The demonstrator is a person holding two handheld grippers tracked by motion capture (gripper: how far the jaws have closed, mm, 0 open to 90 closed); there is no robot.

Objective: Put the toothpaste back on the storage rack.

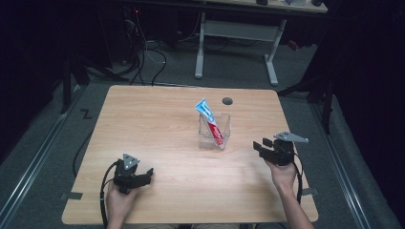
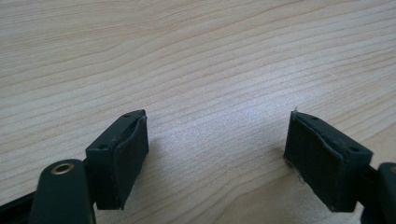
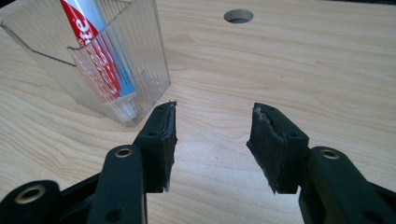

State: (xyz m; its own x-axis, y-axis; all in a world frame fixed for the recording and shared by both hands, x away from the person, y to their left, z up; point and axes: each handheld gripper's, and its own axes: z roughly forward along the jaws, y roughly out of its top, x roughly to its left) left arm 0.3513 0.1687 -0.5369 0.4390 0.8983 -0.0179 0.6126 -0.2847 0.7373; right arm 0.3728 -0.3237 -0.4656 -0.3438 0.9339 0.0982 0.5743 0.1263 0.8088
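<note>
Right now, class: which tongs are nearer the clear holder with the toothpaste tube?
Right. The right tongs sit just beside the clear holder, jaws open. The left tongs rest far off at the table's near edge.

The high view looks forward and down on the whole table (image 1: 143,119) from above. The left gripper view faces bare tabletop, very close. The right gripper view sits low, sharing the holder (image 3: 116,70) and hole (image 3: 238,16) with the high view.
</note>
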